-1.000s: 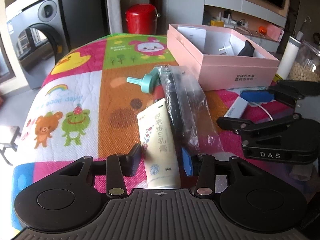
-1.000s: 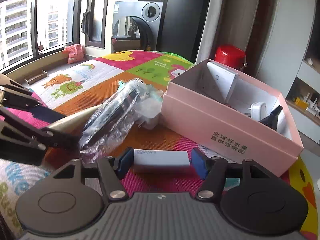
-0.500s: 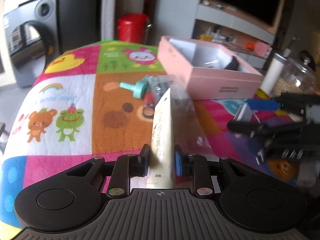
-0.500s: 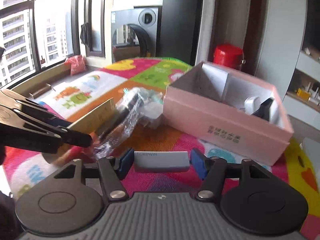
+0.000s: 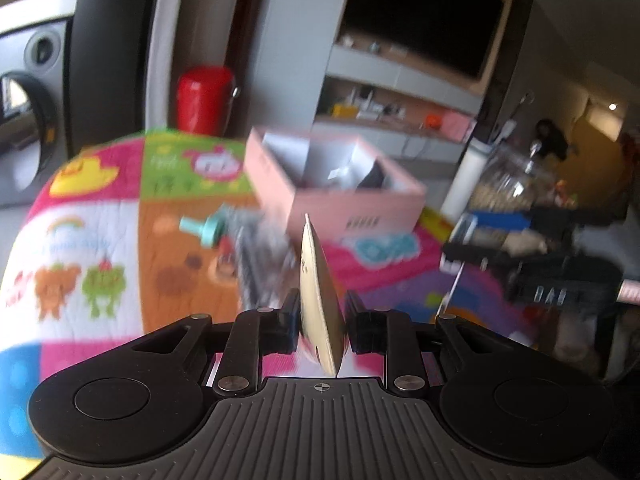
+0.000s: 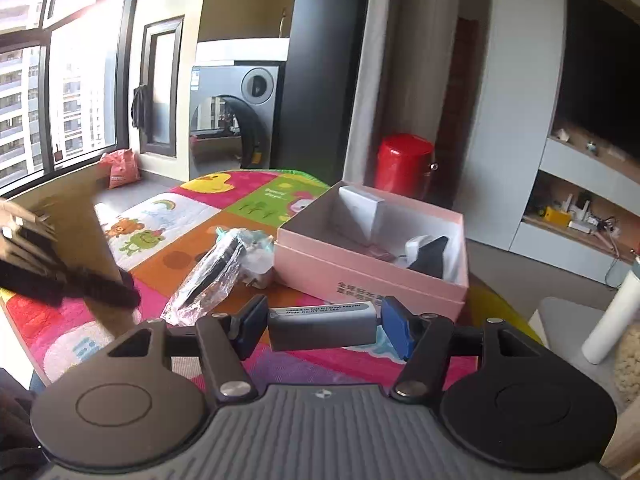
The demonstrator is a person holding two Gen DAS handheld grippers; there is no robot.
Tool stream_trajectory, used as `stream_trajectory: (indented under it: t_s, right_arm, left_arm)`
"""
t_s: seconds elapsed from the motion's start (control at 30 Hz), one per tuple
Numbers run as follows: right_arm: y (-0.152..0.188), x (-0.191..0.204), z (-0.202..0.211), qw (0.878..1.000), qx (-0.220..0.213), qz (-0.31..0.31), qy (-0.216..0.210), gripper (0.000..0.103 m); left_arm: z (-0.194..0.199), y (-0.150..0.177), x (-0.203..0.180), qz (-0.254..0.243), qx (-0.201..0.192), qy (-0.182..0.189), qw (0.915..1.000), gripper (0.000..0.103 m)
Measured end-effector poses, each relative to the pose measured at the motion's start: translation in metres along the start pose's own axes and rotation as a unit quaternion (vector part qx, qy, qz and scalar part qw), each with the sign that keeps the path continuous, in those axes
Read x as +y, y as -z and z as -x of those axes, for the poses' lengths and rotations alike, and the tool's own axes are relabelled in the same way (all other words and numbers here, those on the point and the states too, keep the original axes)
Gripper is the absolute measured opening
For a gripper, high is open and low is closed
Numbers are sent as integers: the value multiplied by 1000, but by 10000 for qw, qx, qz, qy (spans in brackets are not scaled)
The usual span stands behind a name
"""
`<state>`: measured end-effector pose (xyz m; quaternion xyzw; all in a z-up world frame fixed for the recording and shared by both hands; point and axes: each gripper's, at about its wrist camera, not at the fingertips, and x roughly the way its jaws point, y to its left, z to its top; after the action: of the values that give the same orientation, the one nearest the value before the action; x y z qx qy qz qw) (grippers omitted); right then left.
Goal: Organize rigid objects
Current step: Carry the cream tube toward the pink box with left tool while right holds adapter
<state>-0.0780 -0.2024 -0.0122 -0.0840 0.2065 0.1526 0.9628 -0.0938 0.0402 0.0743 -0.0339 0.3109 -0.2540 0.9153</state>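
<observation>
Tube (image 5: pixel 316 280) edge-on, crimped end toward pink box (image 5: pixel 352 208)

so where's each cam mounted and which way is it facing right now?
Left wrist: sits on the left claw, looks along its fingers across the cartoon mat to the pink box; own closing jaws pinch a cream tube edge-on; right claw at right.
Right wrist: sits on the right claw, looks over the mat to the box; own jaws clamp a grey adapter; left claw at left.
Shared: box, mat, bagged black item, red canister.
</observation>
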Motion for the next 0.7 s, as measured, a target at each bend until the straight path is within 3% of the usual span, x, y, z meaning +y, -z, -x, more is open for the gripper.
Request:
stream_trajectory:
  t_s: [0.27,0.47,0.57,0.7]
  right_arm:
    - [-2,-14,18,9997,-196,-72,108,62]
    - [3,-29,21,9988,-242,-332,253,62]
    - [11,-37,14,9983,-124,-511,232,62]
    - [23,-44,-3,9976,110,-629,257,62]
  left_arm:
    - [-22,-86,-25,-411,-562,212,9973,26]
    - [-74,-175,-37,-65,-906,604,9940,27]
    - [-120,-190,-36,234,-536,749,9955,27]
    - [-172,-169,-36,130,-43,363,9992,27]
